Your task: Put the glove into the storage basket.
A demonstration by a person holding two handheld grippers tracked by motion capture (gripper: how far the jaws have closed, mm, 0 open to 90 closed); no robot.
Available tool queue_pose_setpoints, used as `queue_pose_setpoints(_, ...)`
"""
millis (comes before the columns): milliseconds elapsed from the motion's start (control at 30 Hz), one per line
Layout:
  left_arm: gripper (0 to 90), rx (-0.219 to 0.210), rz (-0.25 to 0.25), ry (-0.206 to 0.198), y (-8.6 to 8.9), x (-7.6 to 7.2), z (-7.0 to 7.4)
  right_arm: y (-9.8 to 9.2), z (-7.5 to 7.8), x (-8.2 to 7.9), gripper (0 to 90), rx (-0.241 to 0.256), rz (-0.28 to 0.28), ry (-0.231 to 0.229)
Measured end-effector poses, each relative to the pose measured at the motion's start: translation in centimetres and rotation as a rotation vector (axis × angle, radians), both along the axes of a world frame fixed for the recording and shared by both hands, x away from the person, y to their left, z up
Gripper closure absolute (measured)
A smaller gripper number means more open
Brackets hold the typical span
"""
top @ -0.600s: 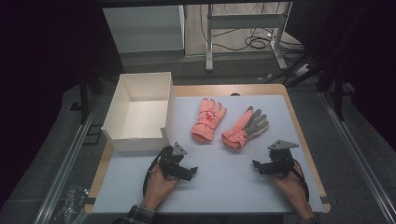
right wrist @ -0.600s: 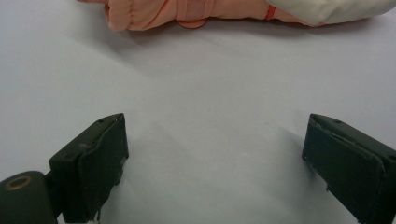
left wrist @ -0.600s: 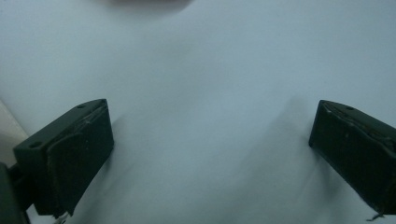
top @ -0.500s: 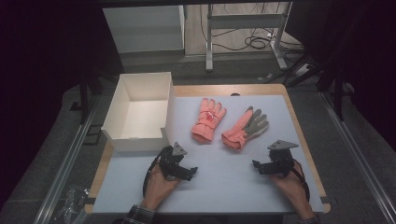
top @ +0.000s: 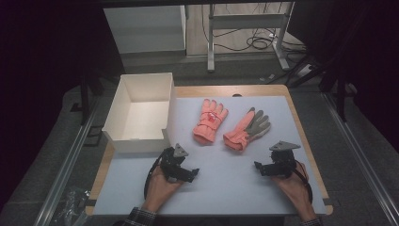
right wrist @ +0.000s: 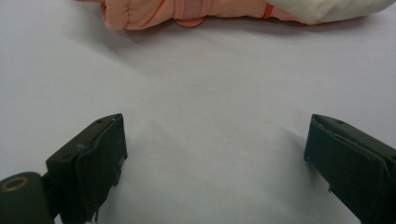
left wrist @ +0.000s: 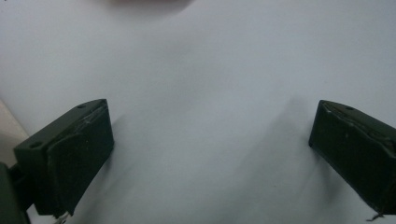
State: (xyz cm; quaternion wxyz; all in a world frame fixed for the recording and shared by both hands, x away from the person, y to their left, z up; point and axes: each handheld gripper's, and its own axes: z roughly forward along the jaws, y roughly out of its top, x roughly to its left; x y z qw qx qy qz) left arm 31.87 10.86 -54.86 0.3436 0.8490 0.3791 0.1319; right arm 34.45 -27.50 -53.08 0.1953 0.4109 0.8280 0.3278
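Cropping glove (right wrist: 187, 11) beyond gaping right tongs (right wrist: 215, 154)

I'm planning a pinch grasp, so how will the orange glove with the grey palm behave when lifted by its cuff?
The orange glove with the grey palm looks padded and soft, so it will probably droop from the cuff rather than stay flat. It seems light for its size. Its quilted fabric, seen in the right gripper view, should compress and grip well, and it is unlikely to roll.
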Motion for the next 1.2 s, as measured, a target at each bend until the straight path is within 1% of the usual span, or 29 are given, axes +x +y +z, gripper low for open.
queue_pose_setpoints(233, 0.0, 0.006, -0.006, -0.003, 0.0, 0.0, 0.0, 0.0, 0.4, 0.1, 11.9, 0.003, -0.005, 0.014)
queue_pose_setpoints(267, 0.0, 0.007, -0.007, -0.003, 0.1, 0.0, 0.0, 0.0, 0.5, 0.2, 13.7, 0.02, -0.004, 0.02)
queue_pose_setpoints(333, 0.0, 0.006, -0.006, -0.004, 0.0, 0.0, 0.0, -0.1, 0.8, 0.3, 15.0, 0.039, -0.006, 0.018)
queue_pose_setpoints(433, 0.0, 0.006, -0.006, -0.003, 0.1, 0.0, 0.0, -0.1, 1.3, 0.5, 15.5, 0.036, -0.003, 0.0)
queue_pose_setpoints(533, 0.0, 0.005, -0.004, -0.002, 0.0, 0.0, 0.0, -0.1, 1.8, 1.0, 15.6, 0.034, -0.009, -0.006)
queue_pose_setpoints(667, 0.0, 0.005, -0.005, -0.003, 0.0, 0.0, 0.0, -0.3, 2.2, 1.9, 15.8, 0.078, -0.01, 0.008)
queue_pose_setpoints(867, 0.0, 0.001, -0.002, -0.004, 0.0, 0.0, 0.0, 0.0, 2.7, 2.7, 19.0, 0.085, 0.001, 0.004)
queue_pose_setpoints(1033, 0.0, 0.002, -0.002, -0.004, 0.0, 0.0, 0.0, 0.2, 3.0, 3.4, 22.1, 0.098, 0.001, 0.019)
queue_pose_setpoints(1067, 0.0, 0.001, -0.002, -0.004, 0.0, 0.0, 0.0, 0.3, 3.1, 3.6, 22.5, 0.108, 0.0, 0.021)
queue_pose_setpoints(1167, 0.0, 0.001, -0.002, -0.004, 0.0, 0.0, 0.0, 0.4, 3.4, 3.9, 23.1, 0.117, -0.003, 0.017)
queue_pose_setpoints(1200, 0.0, 0.001, -0.002, -0.004, 0.0, 0.0, 0.0, 0.4, 3.7, 4.2, 23.5, 0.116, -0.003, 0.009)
